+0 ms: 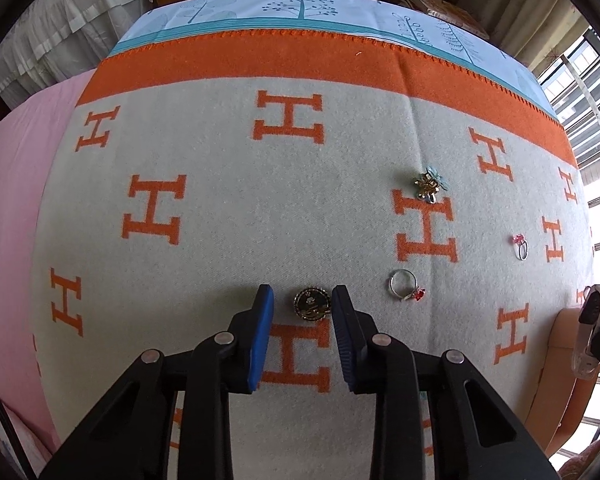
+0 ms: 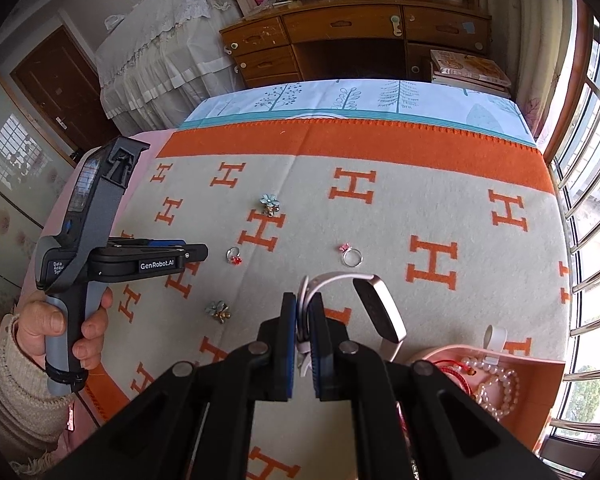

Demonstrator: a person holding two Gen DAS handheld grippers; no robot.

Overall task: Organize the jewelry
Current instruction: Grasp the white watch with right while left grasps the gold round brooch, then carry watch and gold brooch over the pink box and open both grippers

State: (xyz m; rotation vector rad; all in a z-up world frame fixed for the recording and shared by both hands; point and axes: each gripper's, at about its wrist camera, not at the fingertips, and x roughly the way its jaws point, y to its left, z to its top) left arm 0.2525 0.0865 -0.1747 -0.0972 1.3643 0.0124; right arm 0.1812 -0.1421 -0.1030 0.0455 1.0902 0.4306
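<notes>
Two grippers work over jewelry on a blanket-covered bed

The left gripper is open, with a round gold brooch between its fingers on the blanket. The right gripper is closed on the strap of a white wristband, near the pink box holding pearl beads

blanket: grey, orange H pattern, orange border | sheet: pale blue, tree print | tray: peach | pads: blue
</notes>
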